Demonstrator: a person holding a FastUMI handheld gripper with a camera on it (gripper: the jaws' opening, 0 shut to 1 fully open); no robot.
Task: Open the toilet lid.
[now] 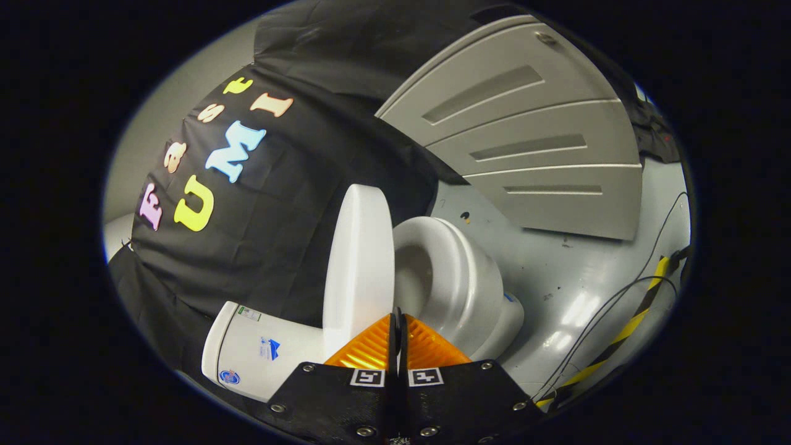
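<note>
White porcelain sits just ahead of your gripper (397,321): the toilet lid (360,259) is raised off the bowl, edge-on to you at about 11 o'clock from the fingertips, with the open seat and bowl (448,278) at 1 o'clock. Your fingers are pressed together, tips meeting with nothing held between them, right at the lid's lower edge. The tank (256,352) lies at 9 o'clock, a grey panelled door (525,142) beyond at 1 o'clock, cables (609,309) and striped tape (642,303) at 3 o'clock.
</note>
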